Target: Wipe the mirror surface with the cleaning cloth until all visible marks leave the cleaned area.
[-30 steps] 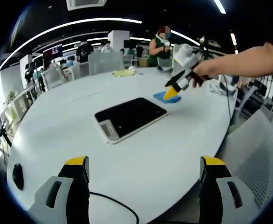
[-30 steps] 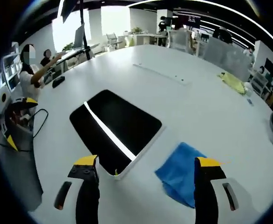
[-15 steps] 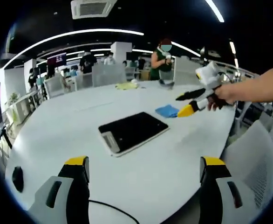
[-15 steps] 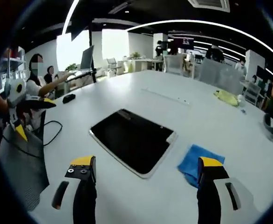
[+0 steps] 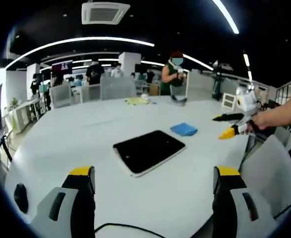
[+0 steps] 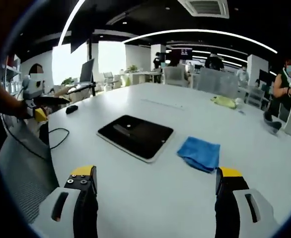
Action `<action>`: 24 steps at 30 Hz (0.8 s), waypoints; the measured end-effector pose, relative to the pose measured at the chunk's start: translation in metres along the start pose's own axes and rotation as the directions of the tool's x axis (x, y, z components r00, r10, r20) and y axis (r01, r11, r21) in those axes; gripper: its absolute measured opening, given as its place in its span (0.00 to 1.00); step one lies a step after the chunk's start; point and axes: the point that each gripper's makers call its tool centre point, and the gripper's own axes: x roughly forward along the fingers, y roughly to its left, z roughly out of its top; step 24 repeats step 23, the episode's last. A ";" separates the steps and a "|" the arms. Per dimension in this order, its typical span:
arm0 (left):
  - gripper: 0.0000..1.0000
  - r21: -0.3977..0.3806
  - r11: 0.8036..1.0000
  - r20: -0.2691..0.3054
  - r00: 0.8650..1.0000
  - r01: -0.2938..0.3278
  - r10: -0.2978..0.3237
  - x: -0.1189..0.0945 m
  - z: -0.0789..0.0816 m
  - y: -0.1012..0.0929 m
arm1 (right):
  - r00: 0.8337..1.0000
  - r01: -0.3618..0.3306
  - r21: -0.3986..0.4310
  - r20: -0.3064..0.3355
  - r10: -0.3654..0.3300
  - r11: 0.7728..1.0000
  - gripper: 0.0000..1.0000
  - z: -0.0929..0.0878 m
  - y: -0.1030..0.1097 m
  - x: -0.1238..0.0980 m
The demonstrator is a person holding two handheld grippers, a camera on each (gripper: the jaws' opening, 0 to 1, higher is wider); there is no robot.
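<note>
Left gripper [image 5: 153,186] fingers [image 5: 81,181] are standing released, holding nothing, hovering above the near edge of the white tabletop [image 5: 86,144]. Right gripper [image 6: 155,186] fingers [image 6: 230,181] are likewise spread apart and empty. The mirror [image 6: 135,136] is lying flat on the tabletop, ahead of both grippers. The blue cleaning cloth [image 6: 200,152] is lying just beside the mirror, apart from it. A black cable [image 6: 53,139] is trailing near the tabletop edge beside the mirror.
</note>
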 end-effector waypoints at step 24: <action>1.00 -0.008 1.000 0.031 1.000 -0.001 0.001 -0.002 -0.011 0.005 | 0.999 0.011 -0.003 0.053 -0.011 1.000 1.00 0.007 0.016 -0.011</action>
